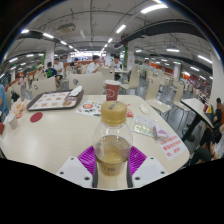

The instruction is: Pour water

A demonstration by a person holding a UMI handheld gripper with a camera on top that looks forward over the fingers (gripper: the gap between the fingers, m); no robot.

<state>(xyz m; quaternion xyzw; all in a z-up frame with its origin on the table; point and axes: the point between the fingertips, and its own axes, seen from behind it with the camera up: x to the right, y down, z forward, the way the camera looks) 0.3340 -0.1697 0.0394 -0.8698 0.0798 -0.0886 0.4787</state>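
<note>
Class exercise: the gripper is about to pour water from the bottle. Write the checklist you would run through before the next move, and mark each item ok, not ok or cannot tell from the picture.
1. Bottle between the fingers, against the purple pads: ok.
2. Both fingers of the gripper truly pressing on it: cannot tell.
3. Bottle upright, not yet tilted: ok.
4. Cap off: not ok, a cap appears to sit on the neck.
5. Receiving vessel ahead: ok, a red cup stands beyond the bottle on the table.
6. Path to the cup free: ok, only flat leaflets lie to one side.
</note>
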